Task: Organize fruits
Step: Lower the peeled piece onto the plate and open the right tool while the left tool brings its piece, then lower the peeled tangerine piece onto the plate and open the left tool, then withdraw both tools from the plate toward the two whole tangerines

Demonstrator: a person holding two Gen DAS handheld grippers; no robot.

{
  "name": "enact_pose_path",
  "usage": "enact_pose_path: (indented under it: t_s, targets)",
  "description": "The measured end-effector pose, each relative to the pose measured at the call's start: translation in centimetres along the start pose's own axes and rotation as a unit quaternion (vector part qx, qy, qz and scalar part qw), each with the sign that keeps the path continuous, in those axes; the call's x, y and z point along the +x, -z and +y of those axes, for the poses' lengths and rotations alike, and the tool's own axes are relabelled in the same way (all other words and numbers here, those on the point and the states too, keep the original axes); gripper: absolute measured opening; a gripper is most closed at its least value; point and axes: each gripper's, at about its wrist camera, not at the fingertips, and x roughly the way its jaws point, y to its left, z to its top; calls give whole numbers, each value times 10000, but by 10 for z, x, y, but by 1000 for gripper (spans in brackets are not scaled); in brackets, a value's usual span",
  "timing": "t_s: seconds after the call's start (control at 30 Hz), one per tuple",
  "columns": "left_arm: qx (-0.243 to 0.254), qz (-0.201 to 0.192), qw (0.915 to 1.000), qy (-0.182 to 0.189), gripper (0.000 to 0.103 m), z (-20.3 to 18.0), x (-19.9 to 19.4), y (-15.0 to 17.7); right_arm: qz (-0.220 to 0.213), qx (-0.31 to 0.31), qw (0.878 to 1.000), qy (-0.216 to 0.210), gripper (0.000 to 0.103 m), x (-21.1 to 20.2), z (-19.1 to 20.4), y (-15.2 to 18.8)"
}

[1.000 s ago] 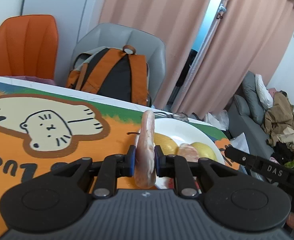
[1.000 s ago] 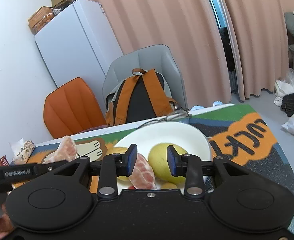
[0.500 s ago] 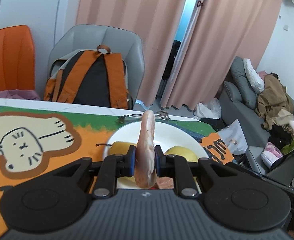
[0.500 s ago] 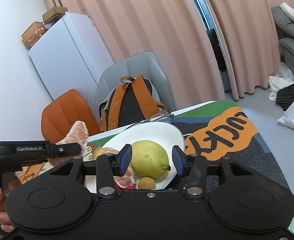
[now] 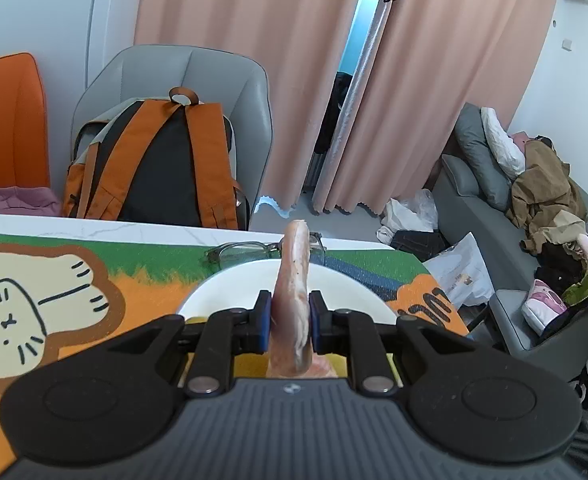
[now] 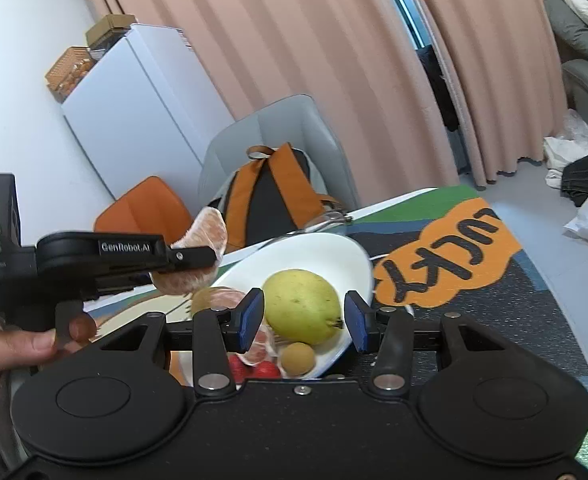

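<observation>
Squeezing a pink grapefruit piece (image 5: 291, 300) between its two blue pads (image 5: 262, 322), the left gripper (image 5: 289, 320) fills the low middle of its own view. The piece stands up on its thin edge, and its top pokes up past the pads. Just behind it lies the white plate (image 5: 346, 286), on a bright mat (image 5: 45, 304) with a cartoon cat. Glasses (image 5: 245, 252) lie on the mat at the far rim of the plate.

From the right camera, the left gripper (image 6: 197, 258) shows at the left side of the frame, up above the left rim of the plate (image 6: 334, 248), with the grapefruit piece (image 6: 197, 256) clamped in it. A hand (image 6: 21, 348) holds its handle at the lower left.

The right gripper (image 6: 304, 318) is spread wide and holds nothing. A yellow pear (image 6: 302, 306) shows in the gap between its blue pads (image 6: 249, 320), lying on the plate. Near the pear, low in the frame, are a small brown fruit (image 6: 298, 358), something red (image 6: 263, 370) and more grapefruit pieces (image 6: 223, 298).

Behind the table, an orange and black backpack (image 5: 153, 168) sits on a grey chair (image 5: 197, 76).
</observation>
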Motion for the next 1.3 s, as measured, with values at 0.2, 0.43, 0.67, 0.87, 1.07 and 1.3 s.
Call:
enact_pose_path:
  t_s: [0.2, 0.43, 0.67, 0.87, 1.07, 1.3]
  targets:
    - [137, 6, 9996, -246, 23, -4, 0, 1, 39, -53, 10000, 16, 46, 0, 2, 1]
    - [-61, 18, 9993, -373, 31, 14, -21, 9, 35, -255, 9997, -23, 48, -1, 13, 2]
    - [-144, -24, 9986, -502, 49, 28, -49, 18, -30, -302, 9995, -68, 48, -4, 23, 0]
    - [-233, -158, 9982, -537, 53, 37, -73, 21, -138, -365, 9991, -145, 48, -15, 37, -1]
    - [-340, -275, 9972, -602, 68, 47, -94, 24, -88, -433, 9989, -174, 49, -20, 49, 3]
    - [-440, -274, 9964, -665, 78, 57, -113, 32, -36, -516, 9986, -137, 55, -27, 63, 9]
